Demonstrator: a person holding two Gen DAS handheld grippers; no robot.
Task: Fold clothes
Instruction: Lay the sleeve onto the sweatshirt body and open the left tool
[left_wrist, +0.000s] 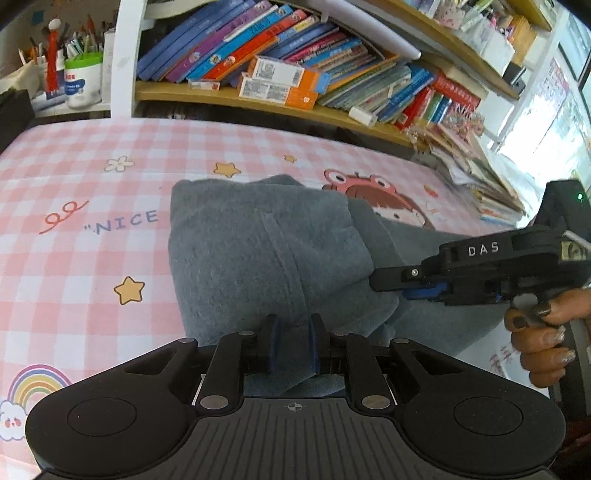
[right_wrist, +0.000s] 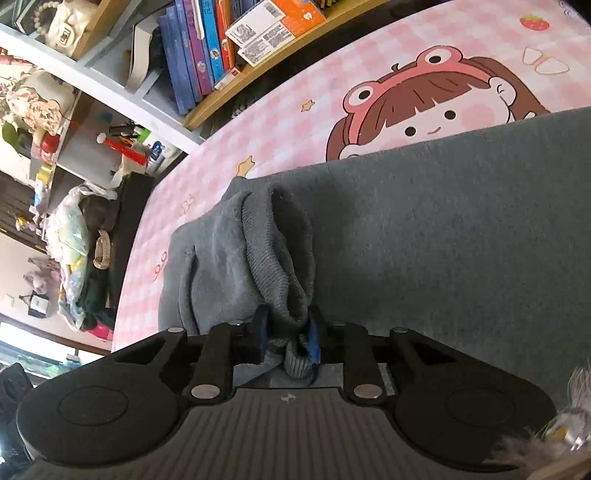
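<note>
Pink checked bed sheet with cartoon prints (left_wrist: 92, 177) is the work surface; wooden bookshelf of coloured books (left_wrist: 295, 62) runs along its far side.

Grey fleece garment (left_wrist: 266, 251), looks like sweatpants, lies mid-sheet, partly folded. A doubled panel sits on top; the rest trails right under the other tool. In the right wrist view the long flat run of cloth extends right and away, and the ribbed grey cuff/waistband roll (right_wrist: 280, 258) stands bunched dead ahead of the fingers.

Right gripper (right_wrist: 288, 332): fingers nearly closed, pinching that ribbed roll, with cloth bulging between the blue pads (right_wrist: 314, 339). It's the arm holding the fold edge. I'd guess the next move carries this edge across the flat run.

Left gripper (left_wrist: 292, 341): narrow gap, near edge of the garment between or just beneath the tips. Can't tell if it actually clamps cloth.
</note>
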